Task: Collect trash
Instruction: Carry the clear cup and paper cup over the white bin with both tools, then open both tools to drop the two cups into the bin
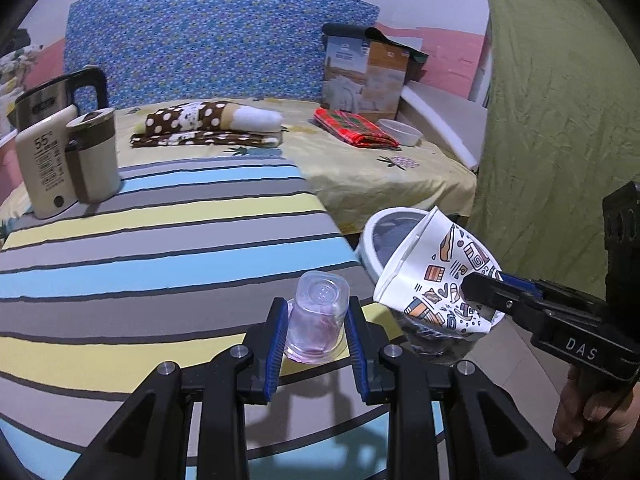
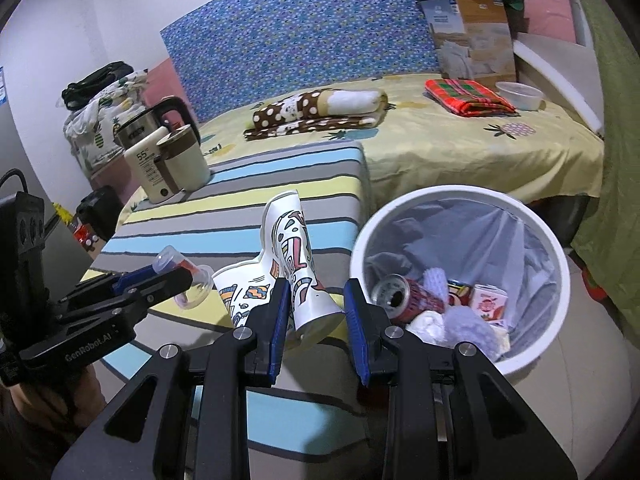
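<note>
My left gripper (image 1: 318, 312) is shut on a small clear plastic cup (image 1: 320, 292) with pink residue, held upside down over the striped table (image 1: 160, 240). To its right, my right gripper (image 1: 476, 292) is shut on a crumpled white paper cup (image 1: 432, 272) with a coloured pattern. The right wrist view shows that paper cup (image 2: 292, 240) bent between the blue pads of the right gripper (image 2: 316, 292). The left gripper (image 2: 176, 276) and its plastic cup (image 2: 196, 284) appear at the left. A white lined bin (image 2: 556, 248) stands just right of the table, holding a can, a carton and tissues.
A kettle (image 1: 60, 96), a beige box (image 1: 44, 160) and a lidded mug (image 1: 96, 156) stand at the table's far left. Behind is a bed (image 1: 380, 176) with folded cloths, a cardboard box (image 1: 364, 76) and a white bowl (image 1: 400, 132). A green curtain (image 1: 560, 100) hangs on the right.
</note>
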`<act>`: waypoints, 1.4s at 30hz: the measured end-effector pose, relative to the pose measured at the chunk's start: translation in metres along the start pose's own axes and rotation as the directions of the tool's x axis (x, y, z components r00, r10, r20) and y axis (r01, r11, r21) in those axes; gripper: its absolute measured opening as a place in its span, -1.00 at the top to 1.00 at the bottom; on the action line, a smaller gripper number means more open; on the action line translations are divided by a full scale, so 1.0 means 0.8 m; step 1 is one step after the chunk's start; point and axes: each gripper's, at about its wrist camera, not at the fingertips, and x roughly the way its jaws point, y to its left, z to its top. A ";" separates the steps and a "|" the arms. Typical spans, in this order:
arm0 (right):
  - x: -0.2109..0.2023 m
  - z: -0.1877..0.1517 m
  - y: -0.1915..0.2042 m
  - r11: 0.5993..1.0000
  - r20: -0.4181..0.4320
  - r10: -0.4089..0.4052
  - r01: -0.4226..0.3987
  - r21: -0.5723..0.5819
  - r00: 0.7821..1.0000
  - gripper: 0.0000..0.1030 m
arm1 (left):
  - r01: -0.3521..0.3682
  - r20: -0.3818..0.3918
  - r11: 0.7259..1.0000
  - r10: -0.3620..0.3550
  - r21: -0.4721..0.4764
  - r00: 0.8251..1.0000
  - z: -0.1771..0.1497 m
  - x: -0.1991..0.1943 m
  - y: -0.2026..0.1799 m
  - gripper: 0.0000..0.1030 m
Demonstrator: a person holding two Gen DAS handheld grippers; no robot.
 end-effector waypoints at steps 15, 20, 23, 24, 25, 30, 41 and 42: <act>-0.005 -0.018 -0.060 0.994 -0.027 -0.074 0.076 0.083 0.997 0.41 | 0.075 -0.012 0.994 -0.074 0.078 0.997 0.020 0.035 -0.059 0.43; 0.000 -0.024 -0.080 0.987 -0.046 -0.116 0.120 0.104 0.992 0.42 | 0.103 -0.016 0.990 -0.102 0.099 0.995 0.026 0.047 -0.078 0.43; -0.001 -0.027 -0.091 0.982 -0.053 -0.137 0.143 0.122 0.989 0.41 | 0.118 -0.019 0.987 -0.116 0.109 0.993 0.029 0.054 -0.087 0.43; -0.001 -0.026 -0.094 0.981 -0.054 -0.145 0.151 0.125 0.988 0.41 | 0.122 -0.020 0.986 -0.121 0.111 0.992 0.030 0.057 -0.088 0.43; -0.002 -0.026 -0.098 0.978 -0.055 -0.155 0.161 0.130 0.986 0.41 | 0.127 -0.022 0.985 -0.125 0.114 0.992 0.031 0.060 -0.090 0.43; -0.007 -0.027 -0.113 0.968 -0.054 -0.195 0.201 0.149 0.979 0.42 | 0.147 -0.033 0.981 -0.144 0.124 0.989 0.036 0.075 -0.102 0.43; -0.008 -0.023 -0.136 0.951 -0.051 -0.247 0.252 0.181 0.968 0.40 | 0.190 -0.058 0.970 -0.183 0.149 0.981 0.045 0.112 -0.126 0.43; -0.009 -0.023 -0.137 0.951 -0.054 -0.240 0.246 0.187 0.969 0.40 | 0.195 -0.062 0.969 -0.187 0.153 0.980 0.045 0.117 -0.128 0.43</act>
